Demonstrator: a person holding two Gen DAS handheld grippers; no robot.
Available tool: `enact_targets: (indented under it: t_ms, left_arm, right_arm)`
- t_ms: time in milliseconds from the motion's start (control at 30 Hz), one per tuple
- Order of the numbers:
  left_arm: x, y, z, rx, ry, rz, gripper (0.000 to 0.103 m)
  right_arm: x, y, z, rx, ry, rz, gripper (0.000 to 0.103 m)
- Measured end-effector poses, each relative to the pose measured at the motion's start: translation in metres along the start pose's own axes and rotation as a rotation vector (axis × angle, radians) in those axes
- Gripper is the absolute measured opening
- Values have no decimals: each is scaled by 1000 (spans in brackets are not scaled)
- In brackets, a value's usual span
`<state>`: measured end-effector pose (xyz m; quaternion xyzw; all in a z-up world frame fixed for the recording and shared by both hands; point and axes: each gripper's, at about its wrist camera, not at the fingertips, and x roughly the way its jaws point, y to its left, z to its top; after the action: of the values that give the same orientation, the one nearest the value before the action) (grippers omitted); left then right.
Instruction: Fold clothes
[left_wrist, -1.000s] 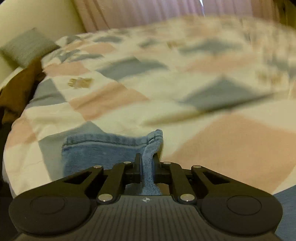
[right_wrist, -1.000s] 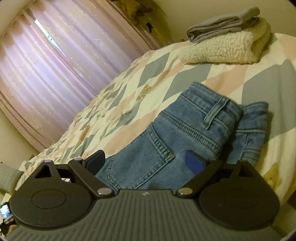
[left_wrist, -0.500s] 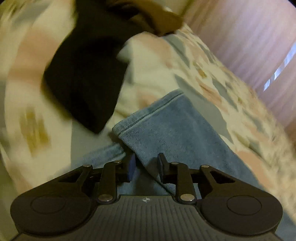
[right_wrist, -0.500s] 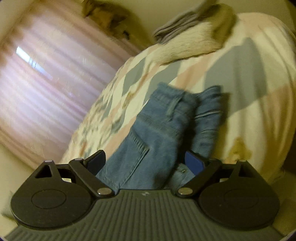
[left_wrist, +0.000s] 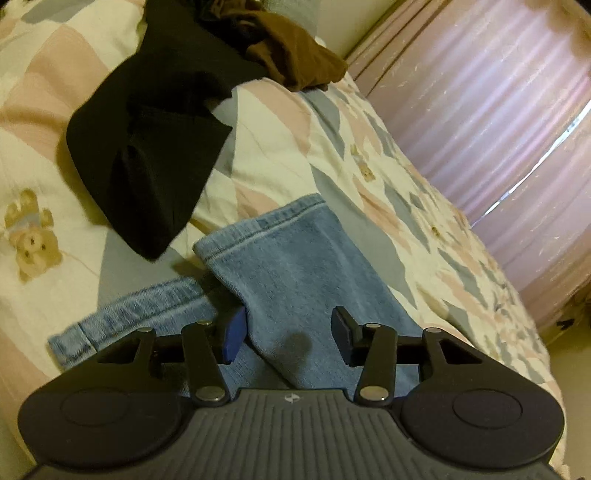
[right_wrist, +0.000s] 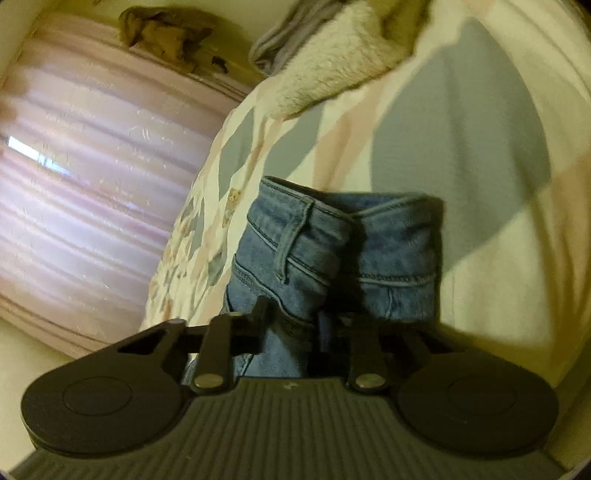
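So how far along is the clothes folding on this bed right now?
Done: a fleecy cream blanket with a grey garment on it looks folded. In hand: the blue denim jeans; the right gripper is closing on their waistband end, and the left gripper stands open around a leg hem. Left: finishing the jeans, then the crumpled black garment and brown garment.

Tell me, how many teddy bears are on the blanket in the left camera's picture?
2 clear ones: a big teddy bear at the left edge, a small teddy bear near the curtain. Clothes may hide more.
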<state>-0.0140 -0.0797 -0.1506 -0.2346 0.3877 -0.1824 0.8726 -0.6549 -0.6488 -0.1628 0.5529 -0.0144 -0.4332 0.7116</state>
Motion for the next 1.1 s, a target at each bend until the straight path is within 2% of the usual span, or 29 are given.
enact_targets:
  t_ms: [67, 167, 200, 233, 267, 300, 367, 433, 467, 500, 633, 733, 833, 900, 967, 1067, 1100]
  left_arm:
    - [-3, -2, 2, 30, -7, -1, 0]
    - [-13, -3, 7, 41, -22, -20, 0]
    - [-13, -3, 8, 43, -20, -16, 1]
    - [-12, -1, 8, 29, -11, -11, 10]
    - [-9, 2, 8, 2, 3, -13, 36]
    - [-4, 5, 8, -26, 16, -22, 50]
    - [5, 7, 6, -45, 16, -14, 48]
    - [13, 4, 7, -21, 1, 1, 45]
    - [17, 1, 8, 1, -1, 18, 27]
    - [20, -1, 9, 19, 1, 37, 1]
    - [7, -11, 19, 43, -46, 6, 0]
    - [-20, -20, 32, 46, -113, -54, 0]
    - [-46, -25, 37, 70, -159, -93, 0]
    - [-61, -23, 33, 99, -178, -94, 0]
    - [-64, -13, 18, 139, -169, -51, 0]
    - [-44, 14, -15, 130, -71, 51, 0]
    - [-36, 27, -27, 98, -36, 74, 1]
  right_arm:
    - [-2, 10, 2, -42, -3, -8, 23]
    - [-6, 18, 4, -66, -5, -12, 25]
    - [-5, 16, 2, -57, 7, -18, 31]
    - [-3, 13, 1, -47, 18, -24, 33]
    - [-3, 9, -2, -34, 22, -34, 32]
    - [-3, 5, -4, -23, 27, -43, 30]
    - [0, 3, -5, -15, 26, -44, 30]
    - [1, 7, -2, -42, 19, -38, 23]
    - [2, 10, -1, -62, 15, -36, 16]
    - [1, 14, 0, -78, 9, -36, 13]
    - [-13, 42, 11, -187, -41, 8, 10]
    - [-23, 66, 22, -271, -60, 32, 10]
    - [-40, 73, 29, -284, -85, 60, 10]
    - [-51, 59, 23, -262, -94, 61, 10]
    - [-55, 40, 15, -235, -87, 39, 10]
    - [-40, -14, -3, -111, -27, -64, 9]
    - [-39, -30, -8, -47, -33, -47, 8]
